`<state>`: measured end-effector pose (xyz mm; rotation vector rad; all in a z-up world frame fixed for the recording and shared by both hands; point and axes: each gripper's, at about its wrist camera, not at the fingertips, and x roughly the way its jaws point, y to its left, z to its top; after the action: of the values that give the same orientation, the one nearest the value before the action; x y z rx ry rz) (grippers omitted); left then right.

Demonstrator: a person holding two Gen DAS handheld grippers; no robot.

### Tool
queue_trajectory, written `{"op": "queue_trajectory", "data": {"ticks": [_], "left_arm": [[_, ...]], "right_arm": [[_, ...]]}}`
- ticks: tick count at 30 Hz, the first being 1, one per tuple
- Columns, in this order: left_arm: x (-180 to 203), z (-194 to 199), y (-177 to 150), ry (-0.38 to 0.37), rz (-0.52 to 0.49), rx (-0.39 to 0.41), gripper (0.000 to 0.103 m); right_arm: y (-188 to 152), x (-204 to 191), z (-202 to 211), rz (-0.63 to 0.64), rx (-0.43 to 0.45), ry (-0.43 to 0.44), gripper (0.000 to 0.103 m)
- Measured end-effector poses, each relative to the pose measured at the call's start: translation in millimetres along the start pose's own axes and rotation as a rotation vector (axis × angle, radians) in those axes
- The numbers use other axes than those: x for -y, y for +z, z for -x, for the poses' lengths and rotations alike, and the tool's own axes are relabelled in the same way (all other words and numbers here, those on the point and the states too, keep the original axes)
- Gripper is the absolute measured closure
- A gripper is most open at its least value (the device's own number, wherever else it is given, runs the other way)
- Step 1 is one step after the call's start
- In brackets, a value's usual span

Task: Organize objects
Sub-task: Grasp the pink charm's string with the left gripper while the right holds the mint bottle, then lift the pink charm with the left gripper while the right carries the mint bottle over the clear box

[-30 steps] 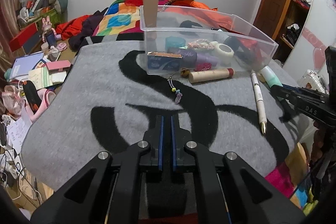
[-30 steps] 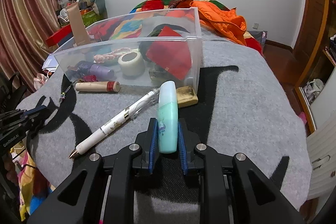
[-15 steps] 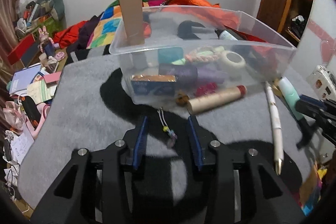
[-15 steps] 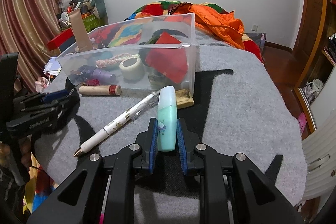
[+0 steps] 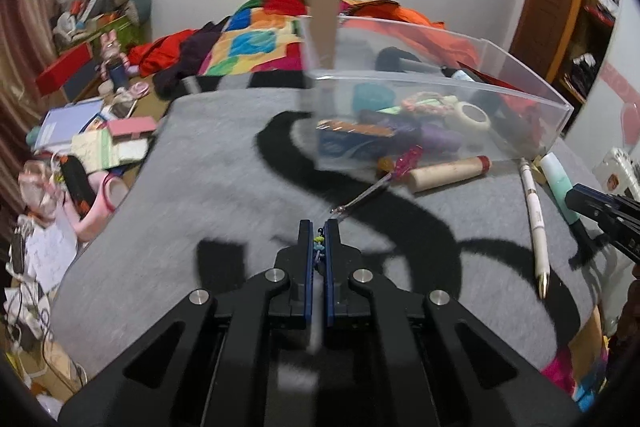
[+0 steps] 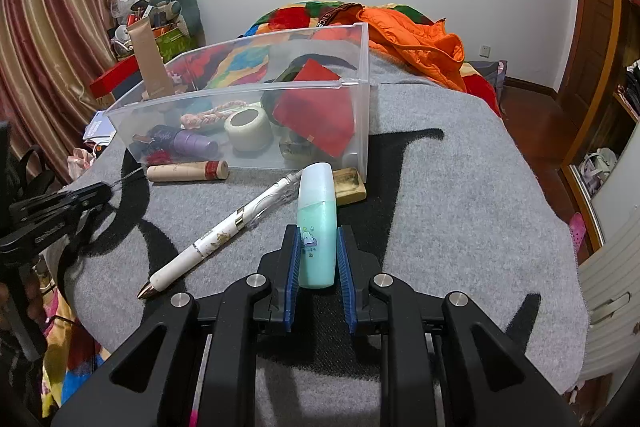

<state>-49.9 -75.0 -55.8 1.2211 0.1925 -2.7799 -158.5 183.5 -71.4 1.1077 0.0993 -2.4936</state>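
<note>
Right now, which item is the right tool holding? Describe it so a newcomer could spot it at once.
Start at the clear plastic bin on the grey blanket. In front of its near right corner, the right tool is shut on a mint-green tube with a pale cap. Unlike the white pen lying to its left, it is short, stubby and green, with a small cartoon print.
</note>
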Motion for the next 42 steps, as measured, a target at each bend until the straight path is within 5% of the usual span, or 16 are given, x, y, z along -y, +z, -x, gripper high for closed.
{"op": "queue_trajectory", "data": {"ticks": [13, 19, 25, 32, 37, 42], "left_arm": [[-14, 38, -23, -0.079, -0.003, -0.027, 0.096], [3, 22, 1, -0.077, -0.053, -0.010, 0.067], [13, -17, 16, -0.065, -0.092, -0.071, 0.067], [14, -29, 23, -0.073, -0.093, -0.049, 0.066], [20, -25, 18, -0.056, -0.125, -0.018, 0.081], [20, -16, 15, -0.069, -0.110, -0.016, 0.082]], "right_arm": [[-3, 0, 0, 0.004, -0.021, 0.008, 0.086], [-5, 1, -3, 0.003, -0.065, 0.012, 0.081], [-2, -1, -5, 0.016, -0.053, -0.006, 0.077], [2, -1, -16, 0.007, -0.048, -0.014, 0.077], [1, -1, -15, 0.011, -0.027, -0.025, 0.080], [2, 1, -8, 0.001, -0.008, -0.019, 0.080]]}}
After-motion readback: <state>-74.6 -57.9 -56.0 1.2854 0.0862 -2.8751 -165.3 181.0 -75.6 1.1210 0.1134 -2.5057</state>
